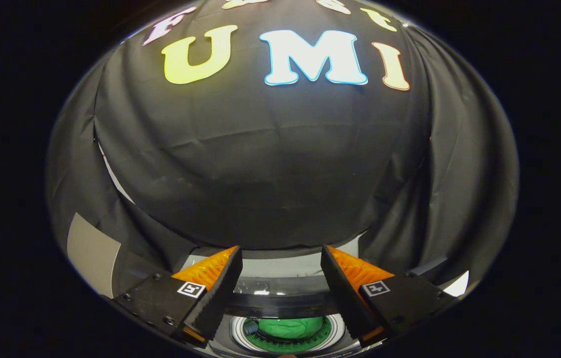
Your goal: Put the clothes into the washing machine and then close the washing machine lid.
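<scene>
Black cloth [280, 164] hangs as the booth's wall across most of the gripper view, creased and draped, with folds falling at either side; a pale grey panel [92, 253] shows past its lower edge on one side, and a strip of light wall [280, 266] shows just under its hem. Below that, between the fingers, sits the washer [280, 301], seen from above: a dark curved rim with a glossy band along it, then a white ring around the round drum mouth. Green clothes [289, 327] lie inside the drum as a bunched, rounded heap, wider than deep, its long axis running crosswise between the fingers; a small bluish bit shows at one end, too small to make out. A green ribbed band circles the heap inside the white ring. The gripper [281, 258] hangs above the opening with its fingers [213, 278] spread well apart, clamped on nothing, their tips reaching toward the cloth beyond the washer. Whether the lid stands open or lies over the drum, I cannot tell.
</scene>
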A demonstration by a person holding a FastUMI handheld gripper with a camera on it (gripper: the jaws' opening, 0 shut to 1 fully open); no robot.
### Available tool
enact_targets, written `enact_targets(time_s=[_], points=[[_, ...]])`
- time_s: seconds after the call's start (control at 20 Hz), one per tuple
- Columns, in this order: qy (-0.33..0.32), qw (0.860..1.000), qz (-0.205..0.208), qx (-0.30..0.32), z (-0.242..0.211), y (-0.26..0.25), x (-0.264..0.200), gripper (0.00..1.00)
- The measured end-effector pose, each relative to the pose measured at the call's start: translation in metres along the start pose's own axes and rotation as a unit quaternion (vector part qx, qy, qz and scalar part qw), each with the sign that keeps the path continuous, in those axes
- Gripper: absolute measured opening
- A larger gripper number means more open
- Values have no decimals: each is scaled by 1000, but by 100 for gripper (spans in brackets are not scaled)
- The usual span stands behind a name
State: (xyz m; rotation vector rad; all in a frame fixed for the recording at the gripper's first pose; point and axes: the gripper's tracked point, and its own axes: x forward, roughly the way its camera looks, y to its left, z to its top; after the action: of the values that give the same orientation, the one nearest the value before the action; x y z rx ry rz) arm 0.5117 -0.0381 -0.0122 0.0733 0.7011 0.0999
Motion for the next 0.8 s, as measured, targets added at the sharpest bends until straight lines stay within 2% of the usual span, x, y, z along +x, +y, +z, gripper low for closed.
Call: enact_targets(time_s=[0.8], points=[[-56, 998, 12, -22, -12, 1, -19, 99]])
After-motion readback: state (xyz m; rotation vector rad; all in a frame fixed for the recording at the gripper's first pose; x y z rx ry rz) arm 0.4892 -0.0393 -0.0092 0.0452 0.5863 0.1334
